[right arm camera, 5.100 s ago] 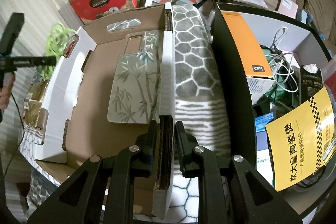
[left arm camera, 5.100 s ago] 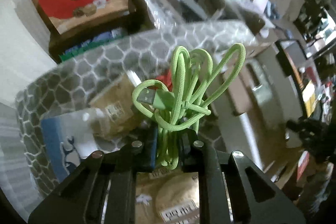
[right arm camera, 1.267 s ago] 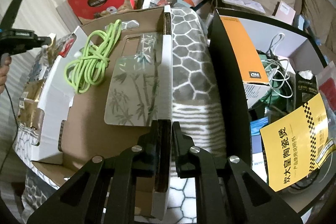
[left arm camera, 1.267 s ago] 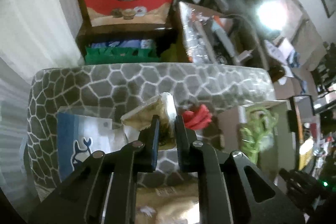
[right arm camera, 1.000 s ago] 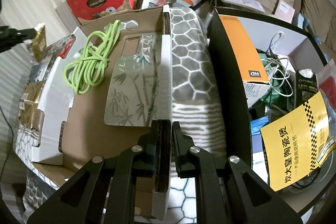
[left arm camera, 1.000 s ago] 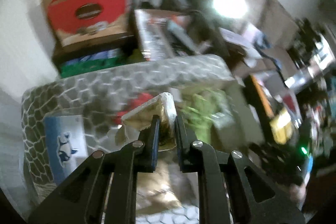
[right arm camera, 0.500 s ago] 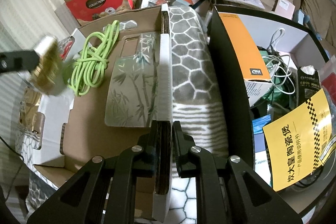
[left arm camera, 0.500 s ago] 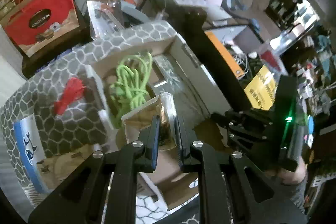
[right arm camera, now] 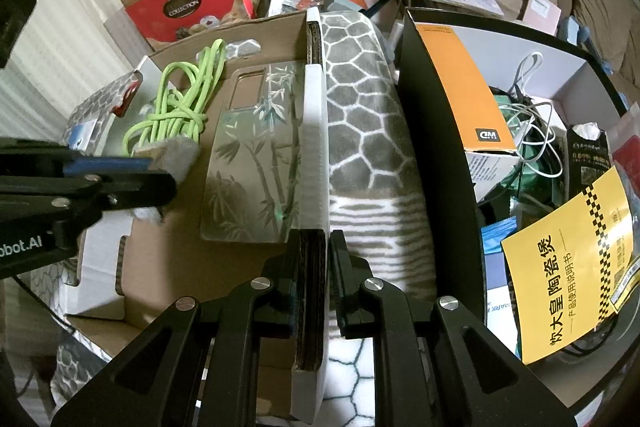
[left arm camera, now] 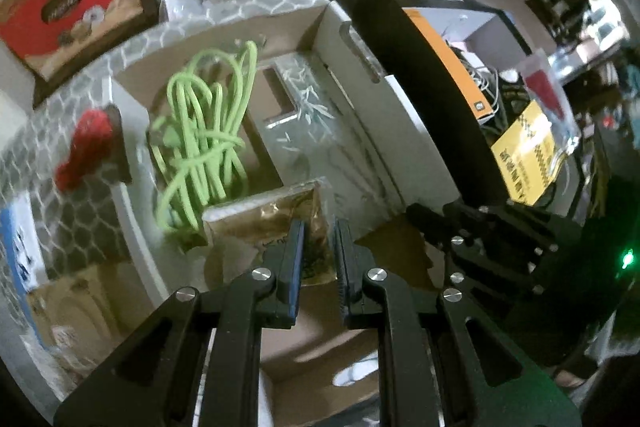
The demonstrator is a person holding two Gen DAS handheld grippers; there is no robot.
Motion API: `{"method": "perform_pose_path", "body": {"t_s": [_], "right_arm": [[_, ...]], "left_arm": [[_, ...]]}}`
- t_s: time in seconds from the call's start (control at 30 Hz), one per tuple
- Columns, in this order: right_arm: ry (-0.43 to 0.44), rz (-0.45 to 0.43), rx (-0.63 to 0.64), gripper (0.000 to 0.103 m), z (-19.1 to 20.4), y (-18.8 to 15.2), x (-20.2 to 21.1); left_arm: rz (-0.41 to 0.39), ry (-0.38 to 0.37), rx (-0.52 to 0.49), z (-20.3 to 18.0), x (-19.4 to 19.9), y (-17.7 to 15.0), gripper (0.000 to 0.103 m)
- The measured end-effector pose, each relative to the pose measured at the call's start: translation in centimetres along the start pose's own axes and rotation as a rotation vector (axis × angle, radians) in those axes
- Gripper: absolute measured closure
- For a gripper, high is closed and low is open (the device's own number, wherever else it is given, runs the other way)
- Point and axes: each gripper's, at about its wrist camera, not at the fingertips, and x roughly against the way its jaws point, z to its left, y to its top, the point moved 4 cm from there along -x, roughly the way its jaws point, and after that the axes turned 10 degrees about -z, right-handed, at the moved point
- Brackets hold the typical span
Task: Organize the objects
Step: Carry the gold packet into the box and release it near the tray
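Left wrist view looks down into an open cardboard box resting on a grey blanket with a honeycomb pattern. The left tool is clamped on a small brown foil packet, which hangs over the box floor just beside a coiled green cable lying inside. A phone case printed with bamboo lies flat in the box to the right of the cable. A red item lies on the blanket outside the box's left wall.

Right wrist view shows the right tool closed on the box's right wall, its fingers on either side of the cardboard edge. The left tool reaches in from the left with the packet over the near end of the cable. A black bin of cords and papers stands to the right of the blanket.
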Motion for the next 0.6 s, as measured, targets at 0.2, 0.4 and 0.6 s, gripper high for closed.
{"method": "perform_pose_path", "body": {"t_s": [0.2, 0.4, 0.6], "right_arm": [[0.004, -0.002, -0.005, 0.089, 0.1, 0.0, 0.1], [0.005, -0.005, -0.007, 0.089, 0.2, 0.0, 0.1], [0.007, -0.004, -0.007, 0.089, 0.3, 0.0, 0.2]], "left_arm": [[0.02, -0.032, 0.1, 1.3, 0.2, -0.3, 0.09], [0.042, -0.037, 0.114, 1.5, -0.8, -0.9, 0.089], [-0.018, 0.072, 0.062, 2.3, -1.3, -0.2, 0.083]]}}
